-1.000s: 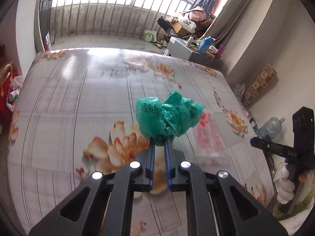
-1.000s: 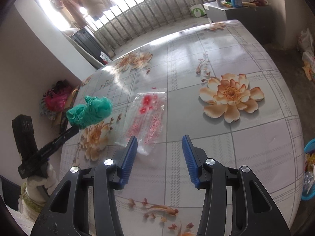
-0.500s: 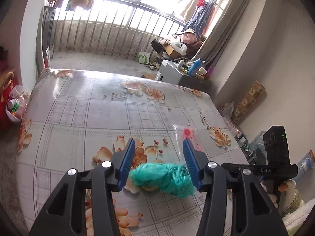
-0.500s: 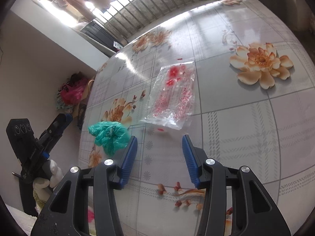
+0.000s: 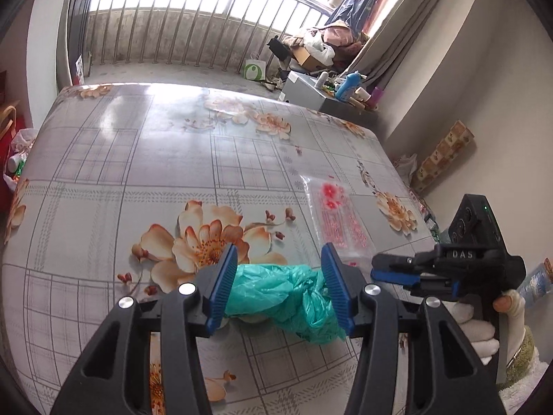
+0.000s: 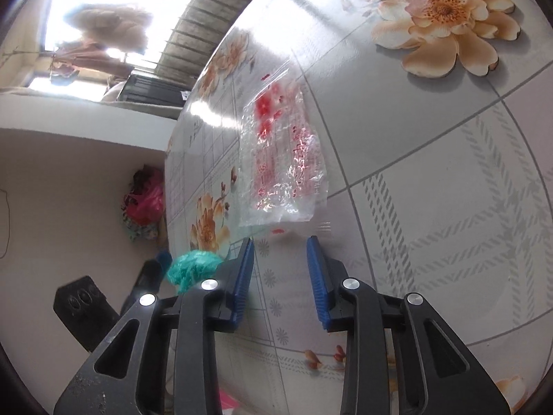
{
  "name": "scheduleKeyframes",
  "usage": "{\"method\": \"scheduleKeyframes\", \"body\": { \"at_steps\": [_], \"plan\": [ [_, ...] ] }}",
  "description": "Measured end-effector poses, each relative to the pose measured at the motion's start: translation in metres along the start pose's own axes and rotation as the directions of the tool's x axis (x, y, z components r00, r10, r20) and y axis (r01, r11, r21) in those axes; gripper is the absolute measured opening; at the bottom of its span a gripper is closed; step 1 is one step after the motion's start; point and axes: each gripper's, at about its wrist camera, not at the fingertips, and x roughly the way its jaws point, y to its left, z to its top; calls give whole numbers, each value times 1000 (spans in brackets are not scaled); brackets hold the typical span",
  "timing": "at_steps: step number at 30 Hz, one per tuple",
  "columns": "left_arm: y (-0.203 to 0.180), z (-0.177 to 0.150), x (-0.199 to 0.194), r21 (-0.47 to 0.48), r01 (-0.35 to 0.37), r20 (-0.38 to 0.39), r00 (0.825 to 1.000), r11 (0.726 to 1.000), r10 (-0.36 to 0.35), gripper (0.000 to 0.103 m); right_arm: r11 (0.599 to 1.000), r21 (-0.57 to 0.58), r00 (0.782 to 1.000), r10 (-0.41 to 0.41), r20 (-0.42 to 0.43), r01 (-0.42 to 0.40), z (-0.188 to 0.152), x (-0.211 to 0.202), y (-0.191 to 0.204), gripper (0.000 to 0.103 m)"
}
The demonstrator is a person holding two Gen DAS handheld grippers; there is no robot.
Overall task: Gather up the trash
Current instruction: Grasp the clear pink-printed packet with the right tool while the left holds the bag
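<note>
Left wrist view: the letters "DAS" read on the right gripper (image 5: 397, 269), held by a gloved hand (image 5: 480, 325). The left gripper (image 5: 279, 283) stands open, pads apart, over the crumpled green bag (image 5: 276, 294) on the flowered tablecloth (image 5: 138, 159); the bag's near end is hidden behind the jaws. Beyond the green bag lies a clear red-printed bag (image 5: 340, 221), its print unreadable.

Right wrist view: the right gripper (image 6: 280, 271) is closing, nothing between its pads. The clear bag (image 6: 283, 162) lies just ahead, writing blurred; the green bag (image 6: 193, 266) is half hidden left.
</note>
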Motion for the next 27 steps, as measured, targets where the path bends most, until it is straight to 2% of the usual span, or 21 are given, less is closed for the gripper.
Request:
{"method": "scheduleKeyframes", "body": {
  "at_steps": [7,8,9,10,14,17,21,23,25,27],
  "plan": [
    [-2,-20,-6,-49,88,-76,993,995,-91,49,997,12,993,-71,93,71,12,-10,-4,31],
    [-5,-21,-7,-49,101,-81,991,994,-105,50,997,18,993,-72,96,71,14,-10,-5,31],
    [-6,-23,-8,-46,115,-88,989,992,-119,56,997,25,993,-69,97,67,15,-11,-7,31],
    [-9,-24,-9,-37,124,-94,987,992,-127,60,998,32,993,-65,98,63,14,-10,-7,31],
    [-20,-31,-10,29,134,-118,985,991,-130,65,996,16,990,-88,107,87,18,1,2,32],
    [-27,-35,-10,62,128,-128,985,990,-120,66,986,-44,978,-155,139,162,19,7,16,32],
    [-29,-38,-11,58,132,-128,984,990,-123,66,937,-154,938,-279,207,313,21,26,42,32],
    [-29,-39,-12,52,131,-127,984,990,-124,66,893,-223,910,-338,243,391,19,37,56,31],
    [-29,-40,-14,48,129,-126,984,990,-122,66,816,-322,871,-401,284,480,14,51,70,31],
    [-29,-39,-15,46,128,-126,985,991,-122,66,729,-398,829,-455,327,557,6,62,79,22]
  ]
}}
